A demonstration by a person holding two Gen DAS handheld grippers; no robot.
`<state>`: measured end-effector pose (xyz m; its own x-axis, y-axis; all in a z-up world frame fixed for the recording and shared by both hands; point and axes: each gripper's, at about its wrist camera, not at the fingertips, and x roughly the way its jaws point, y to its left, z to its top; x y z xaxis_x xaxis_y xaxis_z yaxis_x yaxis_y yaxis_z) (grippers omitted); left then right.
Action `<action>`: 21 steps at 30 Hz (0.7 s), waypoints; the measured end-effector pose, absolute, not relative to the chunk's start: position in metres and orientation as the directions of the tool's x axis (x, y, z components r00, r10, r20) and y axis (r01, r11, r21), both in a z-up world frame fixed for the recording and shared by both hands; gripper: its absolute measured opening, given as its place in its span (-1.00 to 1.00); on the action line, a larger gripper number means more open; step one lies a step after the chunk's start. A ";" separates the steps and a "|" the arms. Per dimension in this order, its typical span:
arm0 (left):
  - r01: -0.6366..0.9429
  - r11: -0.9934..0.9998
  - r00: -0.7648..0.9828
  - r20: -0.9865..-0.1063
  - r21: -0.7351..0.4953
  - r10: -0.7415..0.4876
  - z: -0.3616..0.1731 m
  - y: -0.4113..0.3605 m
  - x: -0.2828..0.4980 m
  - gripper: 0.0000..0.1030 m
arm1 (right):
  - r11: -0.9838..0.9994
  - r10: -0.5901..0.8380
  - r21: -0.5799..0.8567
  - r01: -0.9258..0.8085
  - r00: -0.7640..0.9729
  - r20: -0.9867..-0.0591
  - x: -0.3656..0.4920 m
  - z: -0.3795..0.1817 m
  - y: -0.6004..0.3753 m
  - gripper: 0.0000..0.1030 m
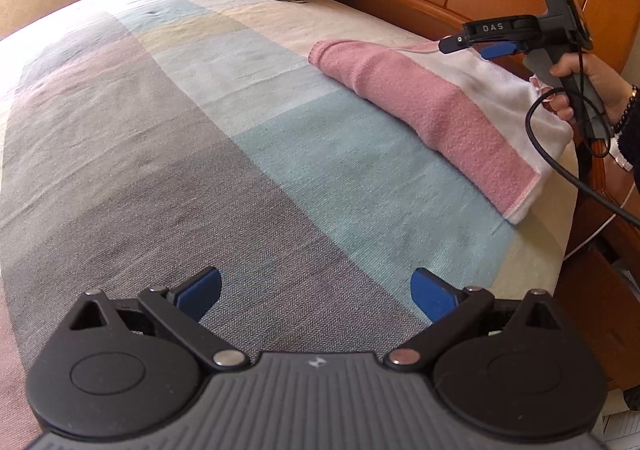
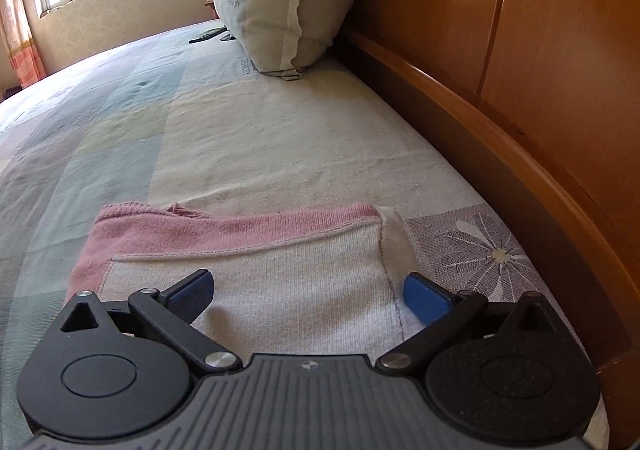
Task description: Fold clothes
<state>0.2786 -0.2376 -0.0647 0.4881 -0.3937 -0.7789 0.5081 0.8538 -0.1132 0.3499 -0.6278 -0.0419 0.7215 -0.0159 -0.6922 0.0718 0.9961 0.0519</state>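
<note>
The pink-and-white garment [image 1: 432,110] is lying folded on the bed's [image 1: 200,130] right side, running near to far. The right gripper [image 2: 308,292] is hovering over it, fingers apart; the left gripper [image 1: 316,292], likewise spread, is waiting farther left.

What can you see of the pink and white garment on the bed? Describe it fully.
The pink and white garment is a soft knit, pink with a white panel edged in stitched seams. It lies folded into a long flat bundle on the bedspread near the wooden headboard. The open right gripper hovers over its white part, gripping nothing.
</note>
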 end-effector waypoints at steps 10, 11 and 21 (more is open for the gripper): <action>0.519 0.854 0.531 -0.766 -0.044 -0.362 -0.050 -0.236 0.263 0.94 | 0.992 0.052 -0.037 -0.120 0.665 -0.745 0.337 -0.060 -0.553 1.00; 0.515 0.856 0.540 -0.762 -0.037 -0.357 -0.049 -0.233 0.262 0.95 | 0.996 0.048 -0.015 -0.088 0.670 -0.741 0.335 -0.058 -0.554 1.00; 0.433 0.900 0.635 -0.690 -0.053 -0.346 -0.037 -0.217 0.255 0.95 | 0.985 0.128 0.016 -0.171 0.668 -0.733 0.284 -0.053 -0.523 1.00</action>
